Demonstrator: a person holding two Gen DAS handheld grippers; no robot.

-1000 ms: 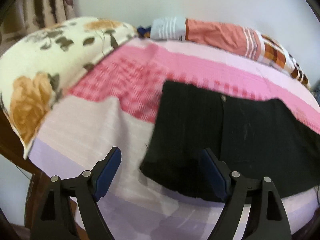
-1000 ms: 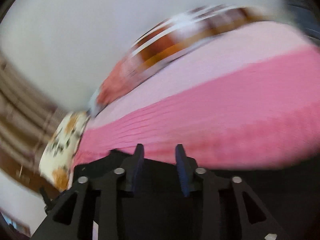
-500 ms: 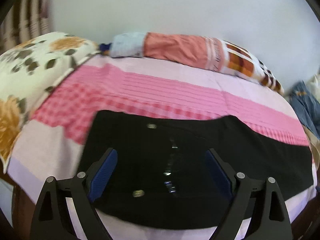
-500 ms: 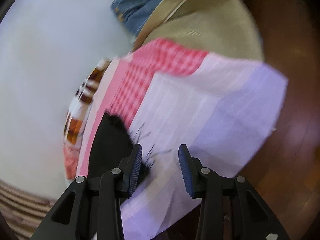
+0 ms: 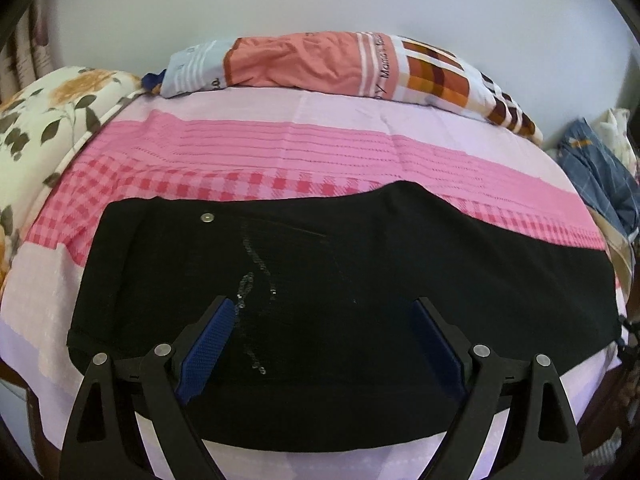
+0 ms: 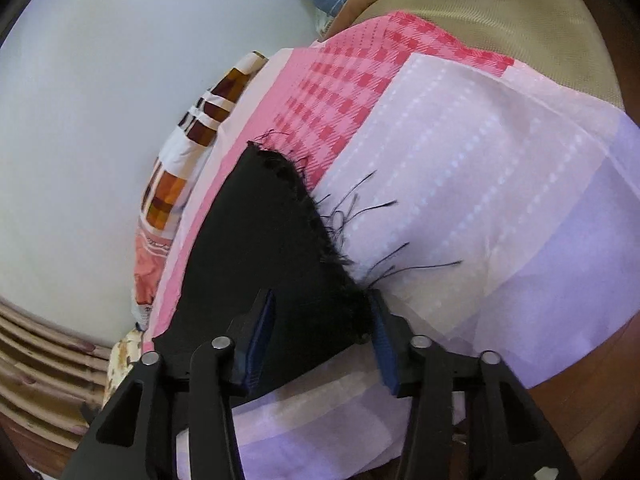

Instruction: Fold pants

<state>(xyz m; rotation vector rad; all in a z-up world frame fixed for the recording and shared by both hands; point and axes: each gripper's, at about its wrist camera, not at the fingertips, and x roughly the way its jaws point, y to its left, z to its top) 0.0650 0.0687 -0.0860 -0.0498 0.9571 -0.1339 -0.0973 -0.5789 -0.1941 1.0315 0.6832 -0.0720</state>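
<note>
Black pants (image 5: 360, 280) flat beneath left gripper (image 5: 324, 312)

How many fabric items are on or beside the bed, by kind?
Black pants: 1
Pillows, floral and patchwork: 2
Pink bedsheet: 1
Blue checked cloth beside the bed: 1
Total: 5

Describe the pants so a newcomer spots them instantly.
Start from the bed with the pink and lilac checked sheet. Along its near edge, below the long orange bolster, the pants lie flat. They are the only black thing there, with a silver stud at the waist and a frayed hem.
</note>
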